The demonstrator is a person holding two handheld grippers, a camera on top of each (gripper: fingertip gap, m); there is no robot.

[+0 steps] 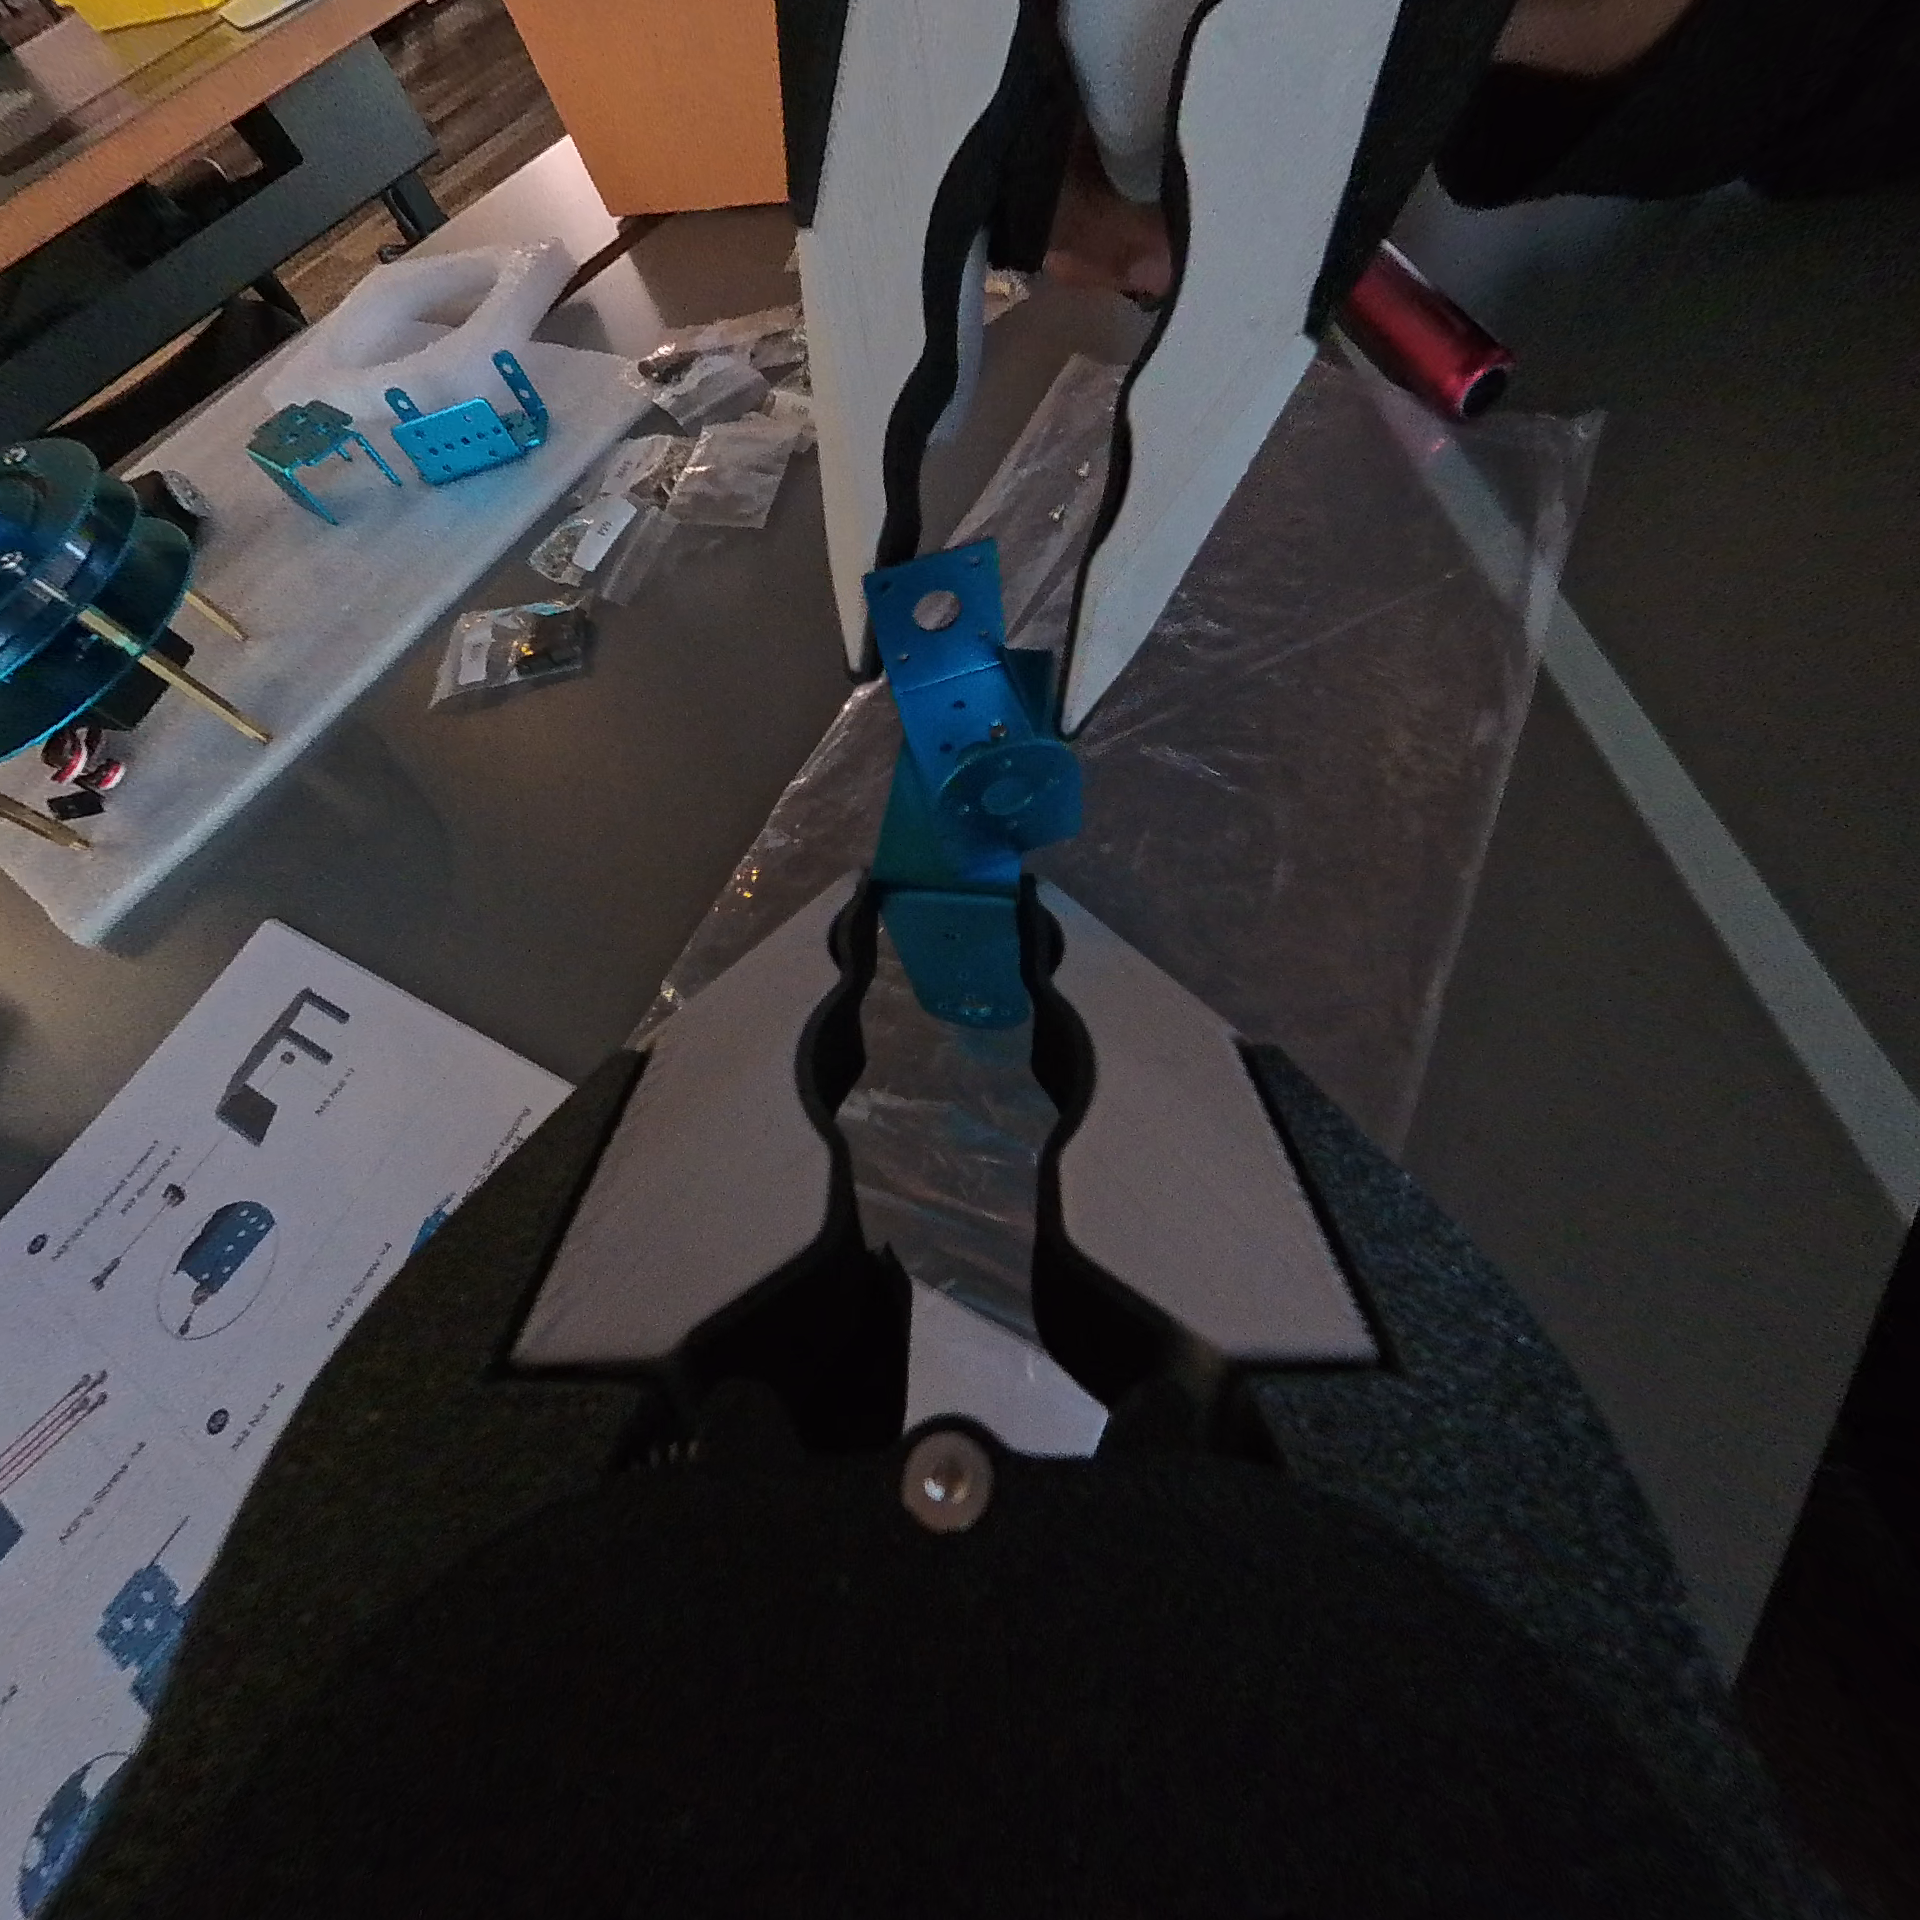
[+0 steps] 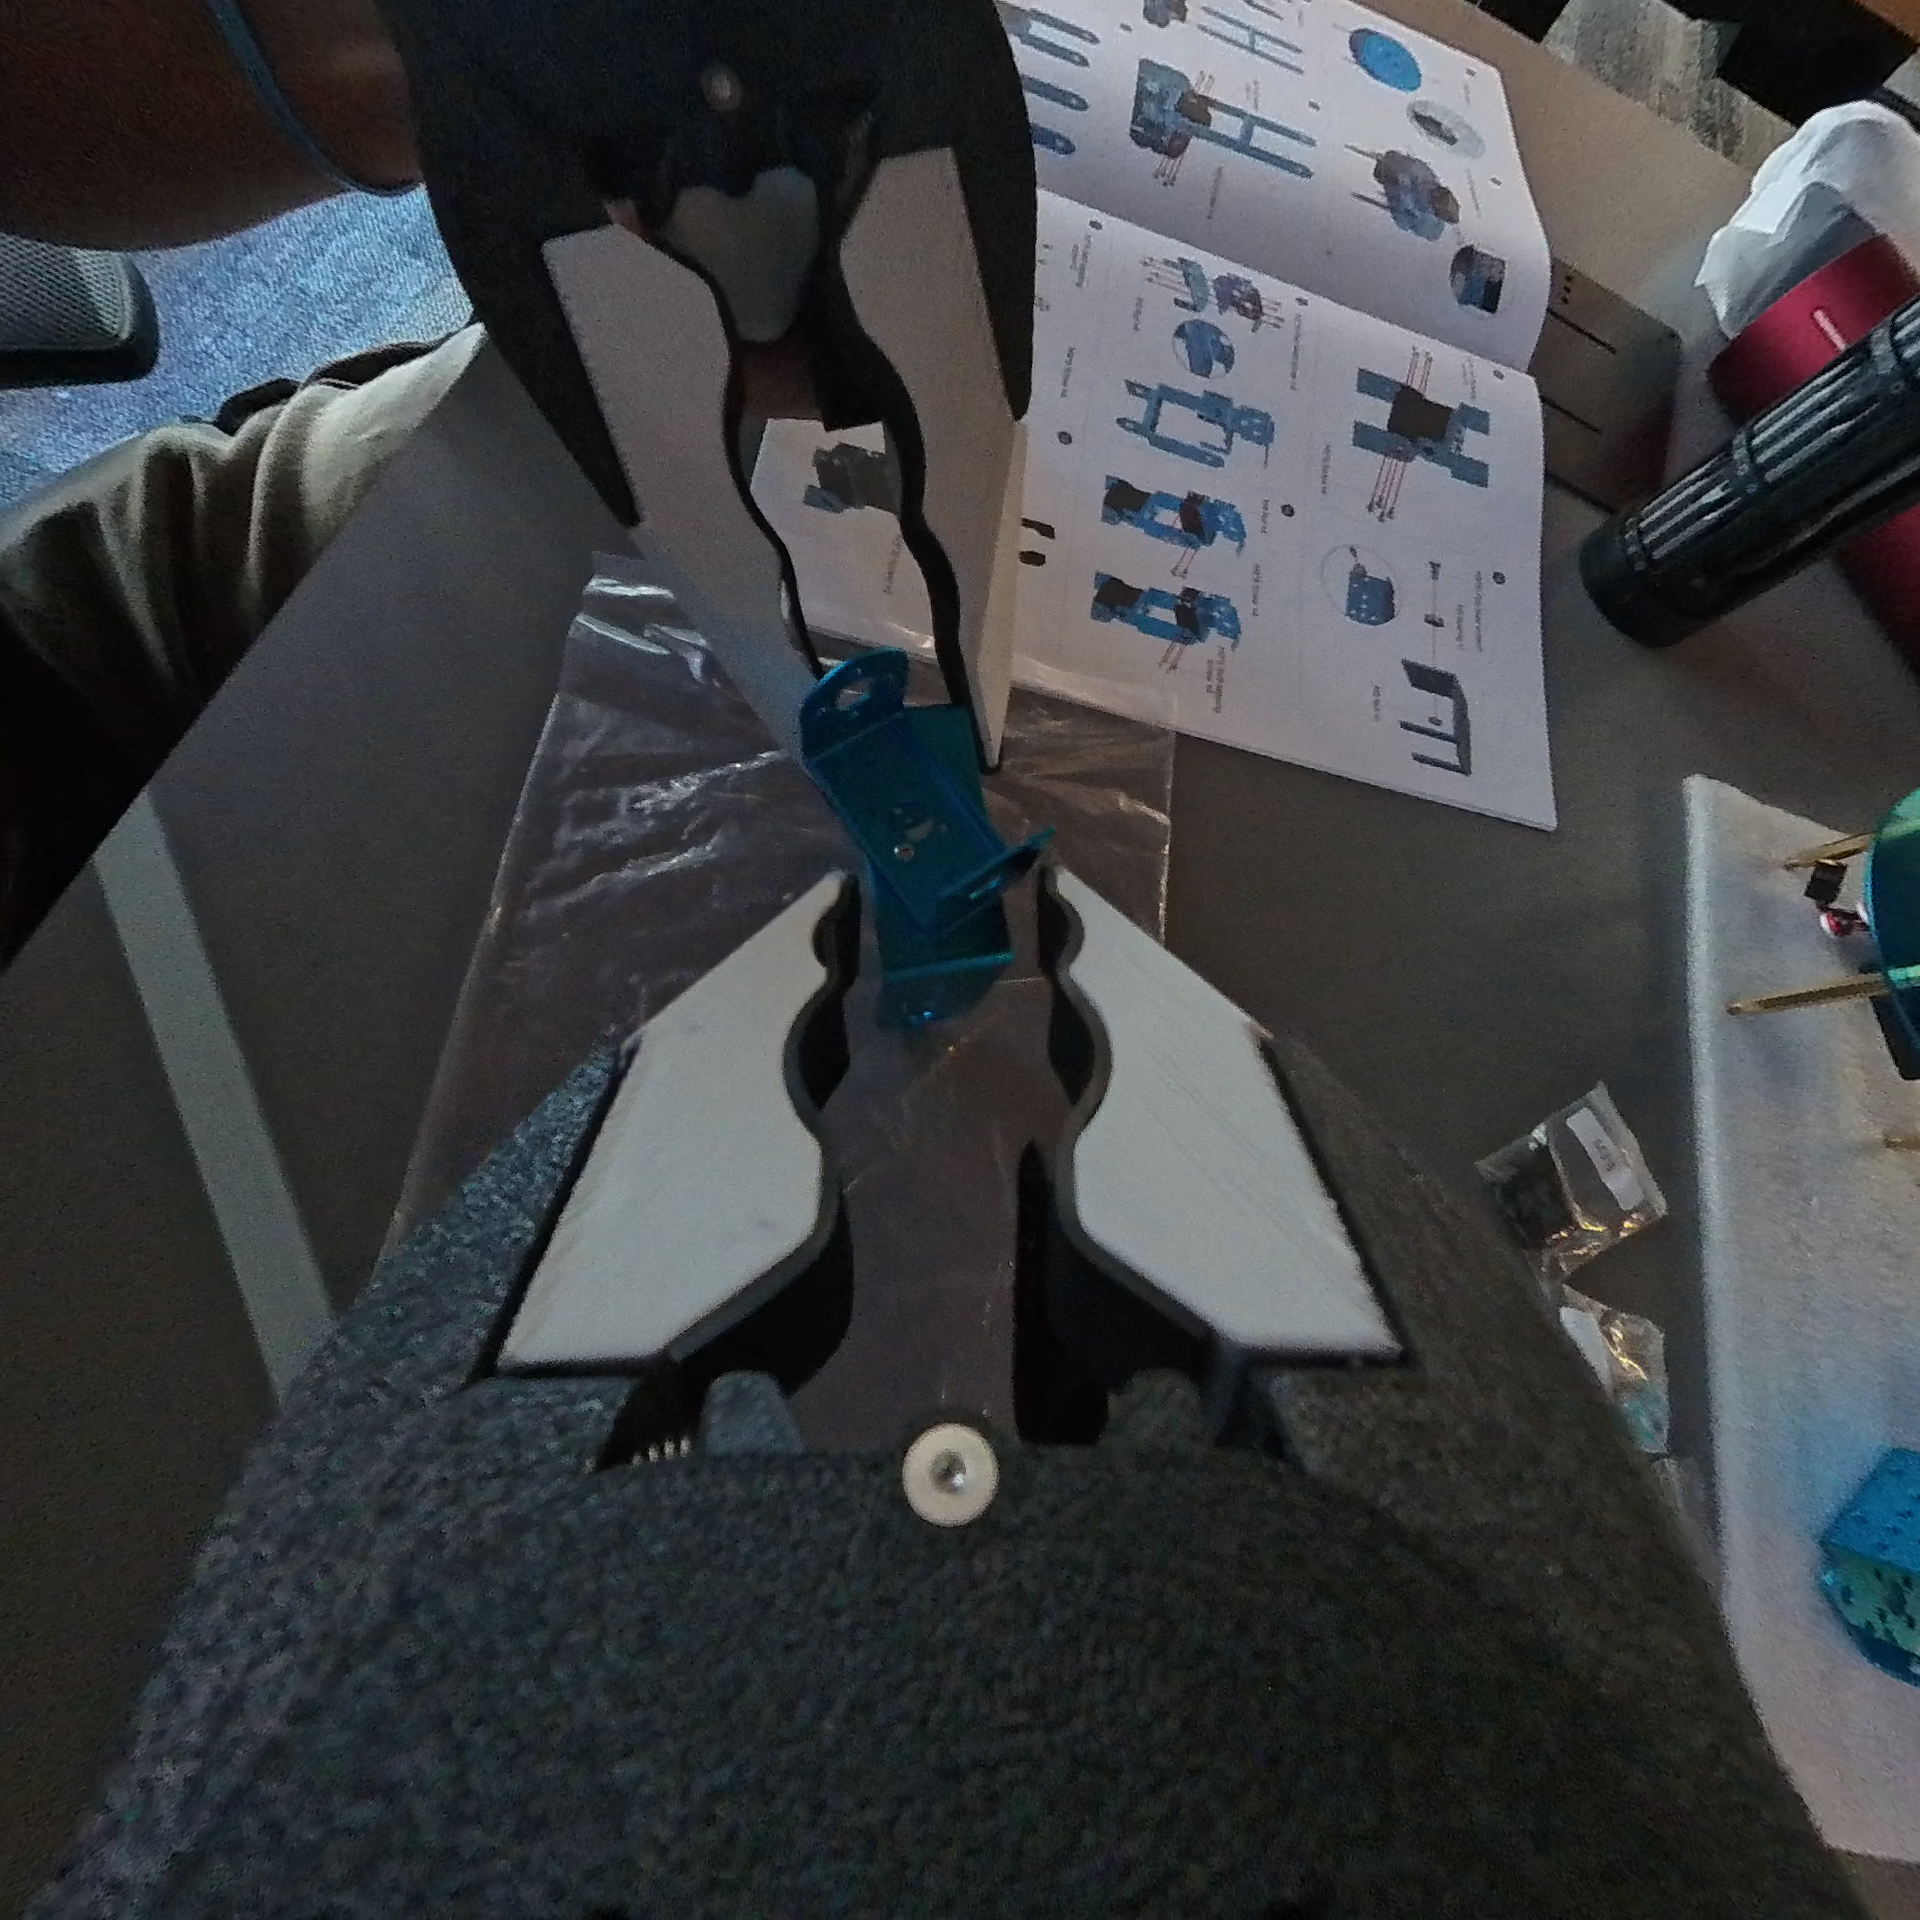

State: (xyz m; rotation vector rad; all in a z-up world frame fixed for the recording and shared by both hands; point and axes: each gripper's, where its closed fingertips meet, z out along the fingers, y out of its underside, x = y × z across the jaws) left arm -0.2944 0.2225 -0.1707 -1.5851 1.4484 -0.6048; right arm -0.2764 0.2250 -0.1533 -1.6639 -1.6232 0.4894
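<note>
1. Left hand-held gripper (image 1: 948, 906): jaws drawn narrow, clamped on the lower flange of a blue metal bracket assembly (image 1: 961, 769). The assembly hangs in the air above a clear plastic bag (image 1: 1299, 644) that lies flat on the grey worktop (image 1: 540, 831).
2. Right hand-held gripper (image 2: 948, 902): also narrow, gripping the opposite end of the same assembly (image 2: 914, 852). The two grippers face each other, tips close together, with the assembly bridging them.
3. Risk, slip: both holds appear to sit on thin flange edges. If either grip loosens, the assembly could pivot or drop onto the bag.
4. Risk, twist: the assembly looks to be made of joined pieces. Uneven pulling or turning between the two grippers could strain or shift the joint.
5. Risk, small parts: tiny screws (image 1: 1070, 490) lie loose on the bag below. A fall, or a tug on the bag, could scatter them.
6. Surroundings: small bags of hardware (image 1: 644, 499), spare blue brackets (image 1: 468, 436) on a white foam sheet (image 1: 312, 613), a red cylinder (image 1: 1429, 338).
7. Writing: an open instruction booklet (image 2: 1299, 436) shows printed diagrams with captions, and the hardware bags carry white labels. This text is small and blurred. No brand marking can be made out.
</note>
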